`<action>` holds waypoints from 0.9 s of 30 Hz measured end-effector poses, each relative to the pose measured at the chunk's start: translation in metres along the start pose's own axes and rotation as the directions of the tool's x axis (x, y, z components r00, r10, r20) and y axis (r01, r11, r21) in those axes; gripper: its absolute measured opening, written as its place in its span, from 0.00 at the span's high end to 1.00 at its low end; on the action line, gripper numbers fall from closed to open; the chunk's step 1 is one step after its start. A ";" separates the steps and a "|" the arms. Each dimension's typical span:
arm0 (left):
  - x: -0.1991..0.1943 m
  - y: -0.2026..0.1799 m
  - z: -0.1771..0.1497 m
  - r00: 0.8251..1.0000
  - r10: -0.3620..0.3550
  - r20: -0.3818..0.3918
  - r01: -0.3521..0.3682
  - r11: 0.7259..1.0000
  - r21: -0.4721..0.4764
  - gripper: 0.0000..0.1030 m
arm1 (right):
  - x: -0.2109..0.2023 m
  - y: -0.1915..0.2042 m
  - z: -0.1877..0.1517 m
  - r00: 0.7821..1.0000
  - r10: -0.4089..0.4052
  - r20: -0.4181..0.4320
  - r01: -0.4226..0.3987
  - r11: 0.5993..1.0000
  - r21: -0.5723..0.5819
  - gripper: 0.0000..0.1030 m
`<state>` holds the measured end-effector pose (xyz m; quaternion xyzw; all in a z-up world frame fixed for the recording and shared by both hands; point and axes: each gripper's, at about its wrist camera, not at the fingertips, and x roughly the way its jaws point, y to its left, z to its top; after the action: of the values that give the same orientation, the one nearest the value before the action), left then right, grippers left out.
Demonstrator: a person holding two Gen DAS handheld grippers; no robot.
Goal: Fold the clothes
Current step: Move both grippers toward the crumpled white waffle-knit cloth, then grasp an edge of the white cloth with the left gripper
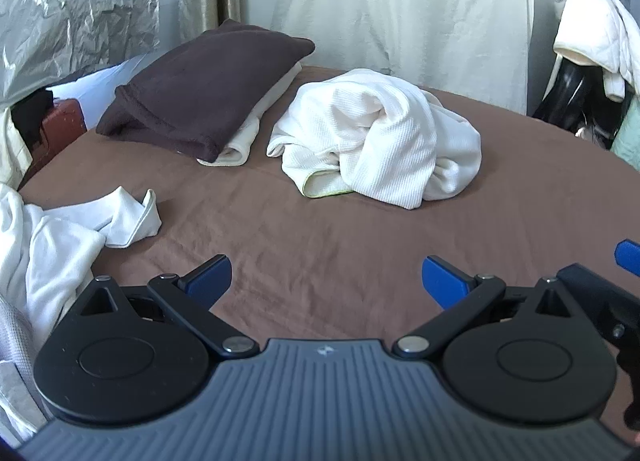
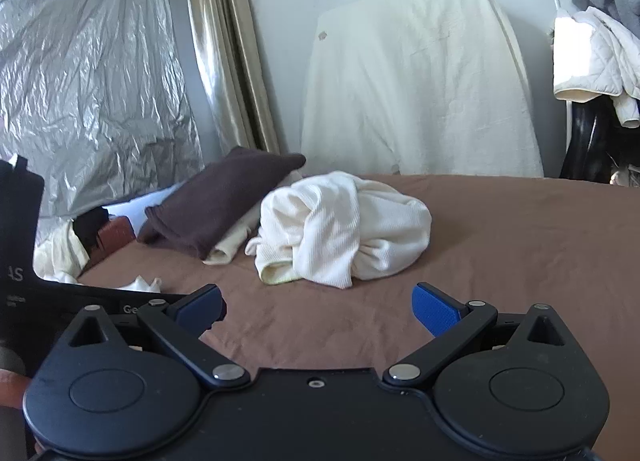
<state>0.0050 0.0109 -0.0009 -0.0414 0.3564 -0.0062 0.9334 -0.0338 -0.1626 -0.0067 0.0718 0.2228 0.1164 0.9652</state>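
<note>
The left gripper (image 1: 326, 279) hangs low over the brown sheet (image 1: 360, 245) with its blue fingers (image 1: 444, 281) spread wide and nothing between them, and the right gripper (image 2: 316, 307) sits just beside it on its right, equally wide and empty (part of it shows at the right edge of the left wrist view). Straight ahead of both, well apart from the fingertips, a crumpled white garment (image 1: 376, 141) lies in a heap on the sheet. To its left rests a folded stack, a dark brown piece (image 1: 204, 81) on a cream one (image 1: 248, 133), while another loose white cloth (image 1: 80, 229) sprawls near the left gripper's left side.
</note>
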 end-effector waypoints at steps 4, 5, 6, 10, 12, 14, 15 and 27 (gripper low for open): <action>0.001 0.004 -0.002 1.000 0.021 -0.015 -0.021 1.000 -0.012 0.00 | 0.007 -0.003 -0.002 1.000 0.017 -0.013 -0.016 0.999 0.035 0.00; 0.003 0.004 -0.004 0.999 0.038 -0.023 -0.038 0.999 -0.010 0.00 | 0.011 -0.005 -0.004 1.000 0.016 -0.023 -0.015 0.999 0.049 0.00; 0.006 0.006 -0.005 0.998 0.054 -0.036 -0.054 0.998 -0.009 0.00 | 0.015 -0.007 -0.006 0.999 0.016 -0.034 -0.014 0.998 0.063 0.00; 0.016 0.013 -0.010 0.996 0.077 -0.050 -0.079 0.996 -0.041 0.00 | 0.027 -0.027 -0.011 0.988 0.107 -0.109 -0.078 0.968 0.240 0.00; 0.020 0.014 -0.008 0.996 0.084 -0.020 -0.084 0.995 -0.048 0.00 | 0.032 -0.037 -0.012 0.982 0.144 -0.120 -0.103 0.950 0.295 0.00; 0.033 0.008 0.005 0.997 0.081 -0.004 -0.081 0.997 -0.017 0.00 | 0.044 -0.043 -0.009 0.980 0.145 -0.139 -0.100 0.953 0.284 0.00; 0.042 0.004 0.014 0.997 0.076 0.000 -0.076 0.997 0.009 0.00 | 0.050 -0.047 -0.007 0.978 0.143 -0.150 -0.098 0.957 0.272 0.00; 0.162 0.001 0.109 0.989 -0.144 -0.015 0.144 0.990 -0.002 0.29 | 0.170 -0.135 0.063 0.958 0.200 -0.205 -0.142 0.953 0.267 0.00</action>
<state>0.1983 0.0132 -0.0272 -0.0674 0.3593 -0.0738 0.9278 0.1691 -0.2543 -0.0465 0.1977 0.3388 0.1786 0.9024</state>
